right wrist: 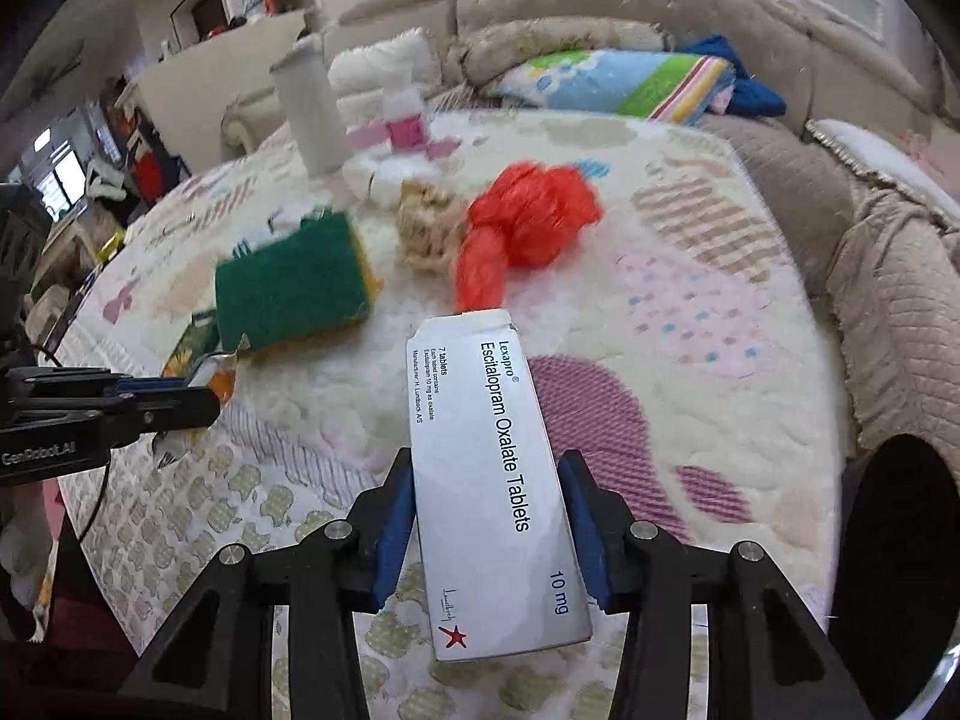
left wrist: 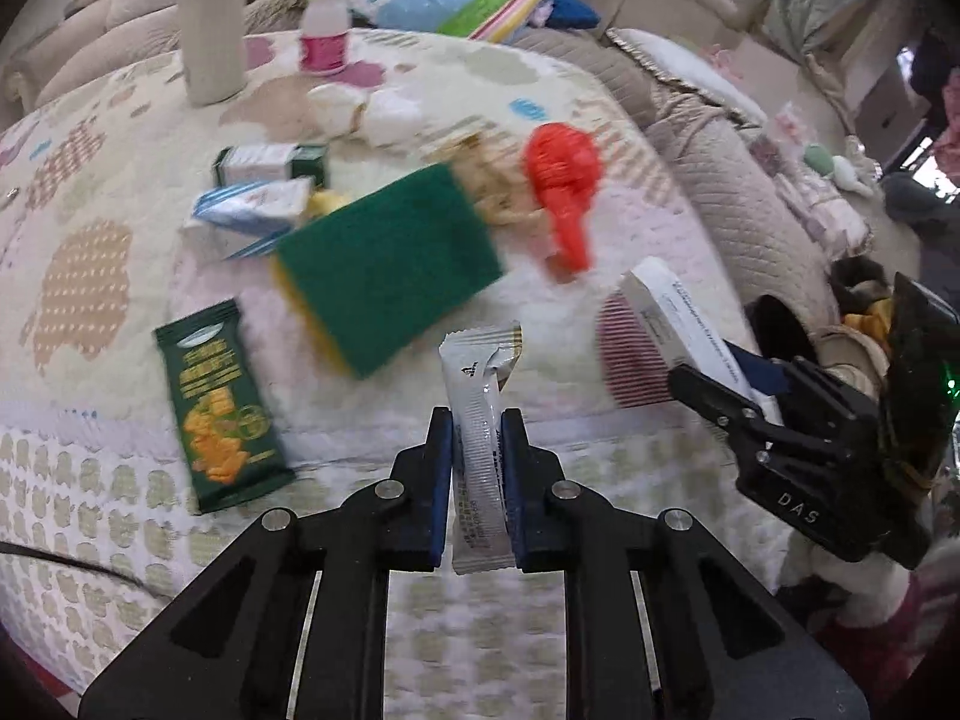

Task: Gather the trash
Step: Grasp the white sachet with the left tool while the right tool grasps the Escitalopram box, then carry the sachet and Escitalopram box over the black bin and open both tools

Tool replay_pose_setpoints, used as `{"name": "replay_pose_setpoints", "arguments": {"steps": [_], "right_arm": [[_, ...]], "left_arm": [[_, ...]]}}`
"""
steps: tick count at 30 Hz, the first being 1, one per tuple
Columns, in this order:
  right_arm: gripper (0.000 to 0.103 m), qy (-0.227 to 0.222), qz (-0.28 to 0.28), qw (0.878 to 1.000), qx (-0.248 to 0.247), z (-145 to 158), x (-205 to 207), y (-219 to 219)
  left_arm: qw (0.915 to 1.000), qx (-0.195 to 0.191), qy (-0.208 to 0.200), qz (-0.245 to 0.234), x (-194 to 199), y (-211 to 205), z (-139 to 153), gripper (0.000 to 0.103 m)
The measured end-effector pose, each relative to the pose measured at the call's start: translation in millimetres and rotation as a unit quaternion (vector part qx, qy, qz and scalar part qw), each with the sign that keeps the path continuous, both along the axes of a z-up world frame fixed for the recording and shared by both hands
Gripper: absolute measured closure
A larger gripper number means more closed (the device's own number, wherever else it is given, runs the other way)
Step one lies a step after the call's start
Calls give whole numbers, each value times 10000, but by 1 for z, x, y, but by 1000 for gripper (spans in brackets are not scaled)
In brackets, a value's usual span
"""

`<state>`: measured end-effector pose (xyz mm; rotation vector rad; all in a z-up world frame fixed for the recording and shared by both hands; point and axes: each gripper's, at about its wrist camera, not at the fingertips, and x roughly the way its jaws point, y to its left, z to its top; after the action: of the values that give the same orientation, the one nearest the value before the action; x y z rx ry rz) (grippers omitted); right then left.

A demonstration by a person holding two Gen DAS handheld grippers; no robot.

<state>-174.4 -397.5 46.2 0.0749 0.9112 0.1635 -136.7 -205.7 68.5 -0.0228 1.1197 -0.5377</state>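
My left gripper (left wrist: 477, 420) is shut on a white sachet wrapper (left wrist: 480, 396), which stands upright between the blue pads above the quilted bed cover (left wrist: 90, 480). In the right wrist view, my right gripper (right wrist: 486, 474) is shut on a white tablet box (right wrist: 486, 450), both pads pressing its long sides. The left wrist view shows the right gripper (left wrist: 720, 390) at the right edge with that box (left wrist: 672, 312) sticking out. From the right wrist view the left gripper (right wrist: 186, 396) reaches in from the left with the wrapper (right wrist: 207, 369).
On the cover lie a green sponge (left wrist: 384, 264), a knotted red plastic bag (left wrist: 564, 180), a green snack packet (left wrist: 219, 402), two small cartons (left wrist: 264, 192), tissue wads (left wrist: 366, 108), a cardboard tube (left wrist: 213, 18) and a pink bottle (left wrist: 324, 24). A dark round opening (right wrist: 900, 540) sits beside the bed's right edge.
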Motion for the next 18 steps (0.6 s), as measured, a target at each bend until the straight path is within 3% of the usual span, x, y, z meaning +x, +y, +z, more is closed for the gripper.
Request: {"name": "replay_pose_setpoints", "arguments": {"steps": [8,18], "right_arm": [[58,-355,-481,9980,194,31,-26,-33],[58,-522,-1255,9906,146,45,-56,-91]], "left_arm": [[9981,-42,-377,-481,-13,-54,28,90],[9913,-23,-734,-1088,-29,-128,46,90]]}}
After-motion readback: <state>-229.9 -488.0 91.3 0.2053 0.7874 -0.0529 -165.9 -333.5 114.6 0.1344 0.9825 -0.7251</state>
